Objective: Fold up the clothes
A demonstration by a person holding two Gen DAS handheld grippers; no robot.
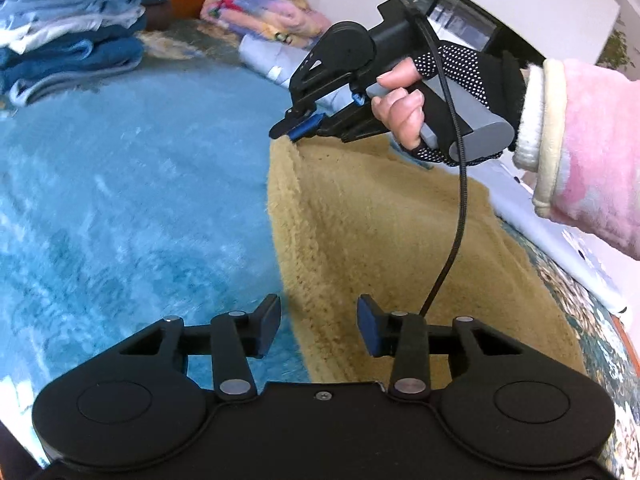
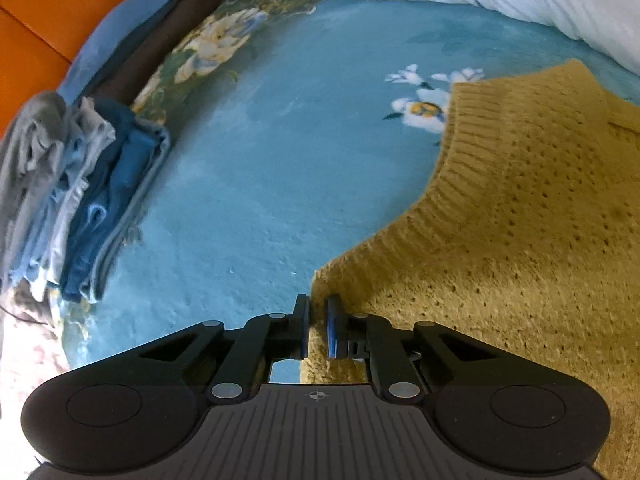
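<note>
Mustard knit sweater [image 2: 520, 216], soft and floppy, on bed; right gripper [image 2: 318, 328] pinches its ribbed corner, left gripper [image 1: 319, 330] wide, empty.

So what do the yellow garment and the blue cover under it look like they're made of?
The sweater looks like a chunky knit, likely wool or acrylic: ribbed hem, open eyelet stitches, matte fuzzy face. The right gripper pinches its corner. The blanket looks like plush fleece, probably synthetic: short, shiny pile with brushed streaks and a printed flower pattern.
</note>
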